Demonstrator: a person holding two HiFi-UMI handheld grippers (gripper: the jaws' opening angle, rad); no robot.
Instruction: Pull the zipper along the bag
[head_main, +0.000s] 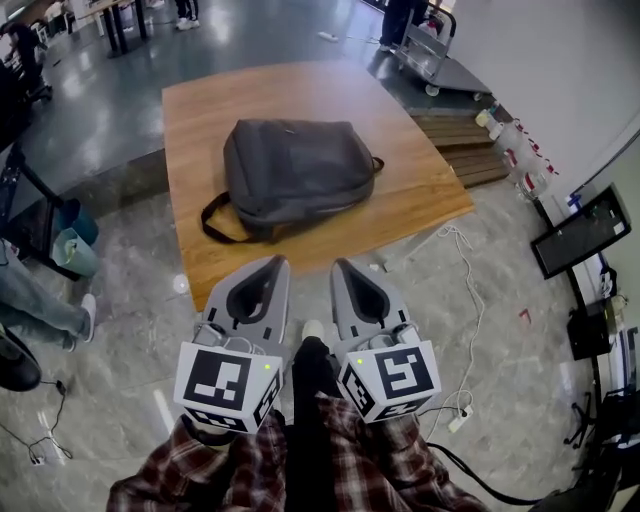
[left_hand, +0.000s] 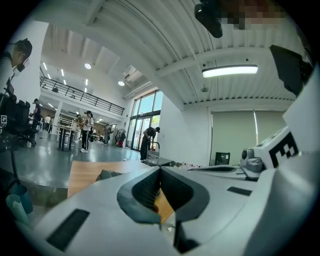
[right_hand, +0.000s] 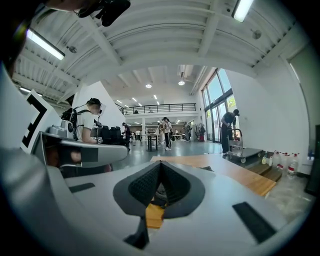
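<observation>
Open industrial hall: mezzanine, glazed entrance.

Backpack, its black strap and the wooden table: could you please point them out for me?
backpack (head_main: 295, 165), head view, middle of its grey panel.
black strap (head_main: 206, 222), head view, loop at the bag's left end.
wooden table (head_main: 200, 110), head view, bare top.

A wide hall with a glossy grey floor; a low wooden counter at its centre; tall windows and a railed mezzanine beyond; a strip light on the ribbed white ceiling; a flat trolley beside the white wall.
</observation>
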